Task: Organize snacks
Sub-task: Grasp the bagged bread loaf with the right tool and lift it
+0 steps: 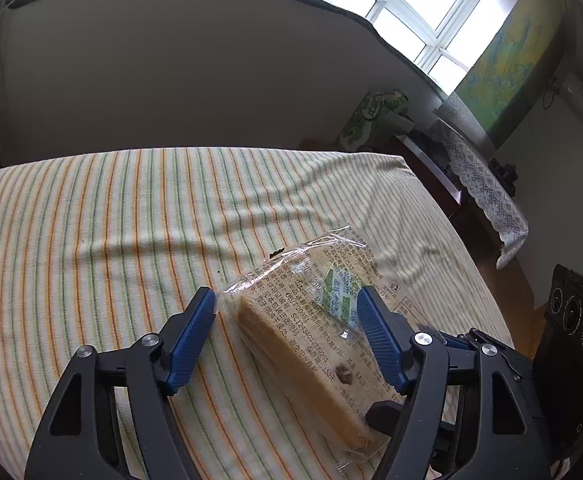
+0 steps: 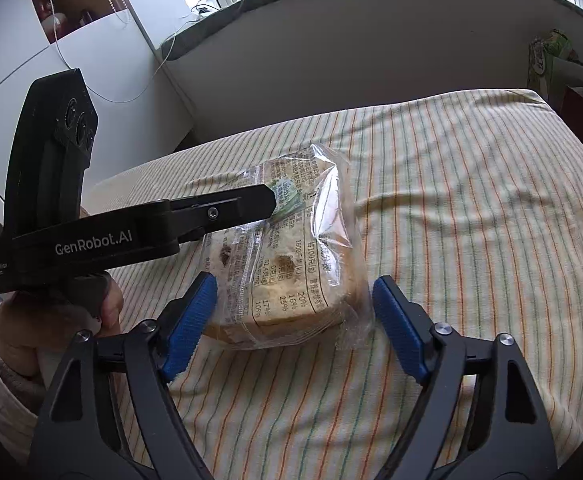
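— Room first: how much bed lies about the claws?

— Plenty. The striped cream bedsheet [image 1: 91,232] runs bare ahead and to the left of the left gripper [image 1: 285,324]; its far edge meets a pale wall, and its right edge drops off just beyond the right finger.

— And the snack?

— The clear-wrapped sliced bread loaf [image 1: 303,344] lies flat on the sheet between that gripper's blue ribbed pads [image 1: 193,336]. The left pad stands clear; whether the right pad touches the wrapper I cannot tell.

— The other claw?

— The right gripper [image 2: 293,312] is spread around the loaf's near end [image 2: 291,280]; a gap shows at its right pad, the left is hard to judge.

— Anything only one view gives?

— The right wrist view shows the person's left hand [image 2: 103,304] on the handle. The wrapper's small print is too fine to read.
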Tool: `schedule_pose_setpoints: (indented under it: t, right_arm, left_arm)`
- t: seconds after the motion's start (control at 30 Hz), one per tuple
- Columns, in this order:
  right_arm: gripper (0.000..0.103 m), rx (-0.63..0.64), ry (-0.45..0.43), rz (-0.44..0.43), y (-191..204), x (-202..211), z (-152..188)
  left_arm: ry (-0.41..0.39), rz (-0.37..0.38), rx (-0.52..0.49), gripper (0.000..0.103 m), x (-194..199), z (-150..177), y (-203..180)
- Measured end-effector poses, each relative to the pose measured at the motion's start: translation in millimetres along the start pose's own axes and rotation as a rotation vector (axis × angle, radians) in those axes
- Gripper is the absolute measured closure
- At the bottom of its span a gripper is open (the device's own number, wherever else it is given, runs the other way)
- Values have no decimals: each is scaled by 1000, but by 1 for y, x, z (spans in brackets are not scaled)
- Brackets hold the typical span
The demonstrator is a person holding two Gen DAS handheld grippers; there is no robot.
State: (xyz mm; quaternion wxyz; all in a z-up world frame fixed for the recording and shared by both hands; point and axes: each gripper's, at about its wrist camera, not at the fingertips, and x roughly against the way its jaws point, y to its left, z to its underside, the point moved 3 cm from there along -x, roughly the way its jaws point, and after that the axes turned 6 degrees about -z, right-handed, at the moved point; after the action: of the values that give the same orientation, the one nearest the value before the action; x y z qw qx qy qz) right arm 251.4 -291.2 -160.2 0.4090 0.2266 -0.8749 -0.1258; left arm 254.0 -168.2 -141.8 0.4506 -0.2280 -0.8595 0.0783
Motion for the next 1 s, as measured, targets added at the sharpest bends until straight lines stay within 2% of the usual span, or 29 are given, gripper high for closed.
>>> schedule_pose_setpoints:
  t: [0.3, 0.43, 0.67, 1.0]
  right_arm:
    - [27, 3, -5, -3, 2, -1, 1]
    - [27, 5, -8, -16, 1, -2, 2]
    - [28, 42, -16, -25, 13, 0, 5]
    - [28, 62, -129, -28, 35, 45, -13]
  left_arm:
    - [14, 15, 40, 35, 3, 2, 4]
    - [28, 76, 72, 35, 6, 13, 3]
    - [12, 72, 106, 37, 5, 10, -6]
    - [-52, 67, 70, 37, 42, -1, -28]
